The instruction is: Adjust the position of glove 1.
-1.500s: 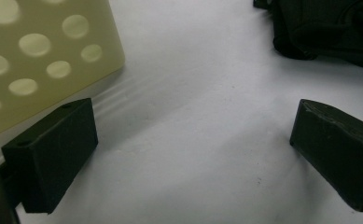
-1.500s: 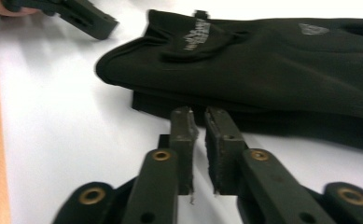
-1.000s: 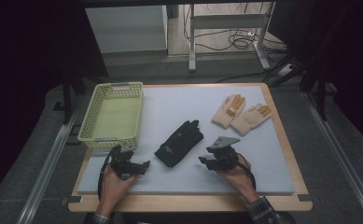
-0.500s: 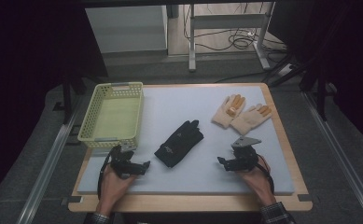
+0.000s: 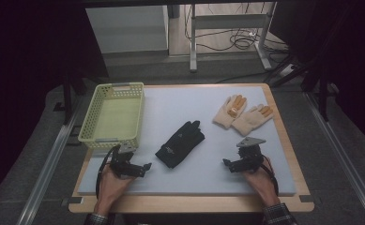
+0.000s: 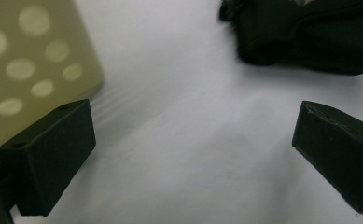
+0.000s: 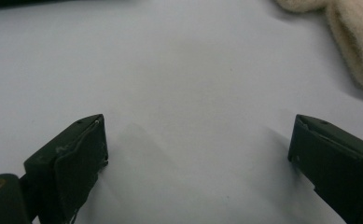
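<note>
A black glove [image 5: 180,143] lies in the middle of the pale mat [image 5: 189,103]; its cuff end [image 6: 310,37] shows at the top right of the left gripper view. My left gripper [image 5: 144,168] rests near the front edge, left of that glove, open with only mat between its fingers [image 6: 53,154]. My right gripper [image 5: 226,163] sits at the front right, pointing left. Its jaws have just been opening and stand wide with nothing between them [image 7: 198,149]. Two cream gloves with orange fingertips [image 5: 242,114] lie behind it; one [image 7: 356,42] edges into the right gripper view.
A pale green perforated basket [image 5: 88,136] stands empty at the mat's left side, just behind my left gripper, and its wall [image 6: 20,60] is close to the left jaw. The wooden table edge [image 5: 189,204] runs along the front. Metal rails flank the table.
My right hand has slid to the right, away from the black glove, and its jaws have spread apart. The left hand and all the gloves stay where they were.
</note>
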A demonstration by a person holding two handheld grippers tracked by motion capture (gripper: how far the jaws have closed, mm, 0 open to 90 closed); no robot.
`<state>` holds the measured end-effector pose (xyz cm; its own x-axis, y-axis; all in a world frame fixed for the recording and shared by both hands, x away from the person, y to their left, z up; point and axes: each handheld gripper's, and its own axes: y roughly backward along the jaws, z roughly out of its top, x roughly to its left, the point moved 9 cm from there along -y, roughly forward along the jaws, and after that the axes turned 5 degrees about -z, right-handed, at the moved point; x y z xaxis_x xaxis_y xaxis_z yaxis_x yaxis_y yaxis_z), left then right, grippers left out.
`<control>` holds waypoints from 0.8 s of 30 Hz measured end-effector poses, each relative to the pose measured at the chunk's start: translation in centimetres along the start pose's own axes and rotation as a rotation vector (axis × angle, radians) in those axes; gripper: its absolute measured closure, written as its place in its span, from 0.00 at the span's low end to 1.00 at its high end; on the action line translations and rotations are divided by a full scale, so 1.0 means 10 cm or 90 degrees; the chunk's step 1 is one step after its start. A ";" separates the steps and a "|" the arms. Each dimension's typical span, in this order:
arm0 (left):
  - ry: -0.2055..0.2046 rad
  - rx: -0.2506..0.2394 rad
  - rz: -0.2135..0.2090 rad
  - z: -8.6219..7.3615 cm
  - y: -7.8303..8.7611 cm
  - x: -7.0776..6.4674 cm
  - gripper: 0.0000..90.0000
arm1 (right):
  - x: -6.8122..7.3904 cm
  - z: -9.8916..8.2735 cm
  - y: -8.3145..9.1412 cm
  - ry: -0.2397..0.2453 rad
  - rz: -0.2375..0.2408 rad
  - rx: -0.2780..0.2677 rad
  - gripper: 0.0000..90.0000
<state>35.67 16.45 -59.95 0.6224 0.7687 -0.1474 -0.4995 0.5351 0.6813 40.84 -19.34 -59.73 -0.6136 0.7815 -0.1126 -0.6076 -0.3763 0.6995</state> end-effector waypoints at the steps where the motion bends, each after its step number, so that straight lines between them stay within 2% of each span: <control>1: -0.003 -0.001 -0.006 0.02 0.00 -0.02 0.00 | 0.00 0.00 0.00 0.000 0.000 0.000 0.05; 9: -0.036 0.018 -0.056 0.26 -0.19 -0.28 0.00 | 0.00 0.00 0.00 0.000 0.000 -0.001 0.05; 13: -0.059 0.023 -0.067 0.46 -0.27 -0.39 0.00 | 0.00 0.00 0.00 0.000 -0.001 -0.001 0.05; 19: -0.070 0.035 -0.066 0.73 -0.43 -0.47 0.00 | 0.00 0.00 0.00 0.000 0.000 -0.001 0.05; 24: -0.075 0.046 -0.079 0.89 -0.67 -0.56 0.00 | 0.00 0.00 0.00 0.000 0.000 -0.001 0.05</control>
<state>40.90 5.44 -57.28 0.7449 0.6497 -0.1518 -0.3724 0.5936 0.7134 40.82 -19.34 -59.75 -0.6135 0.7815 -0.1136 -0.6089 -0.3766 0.6981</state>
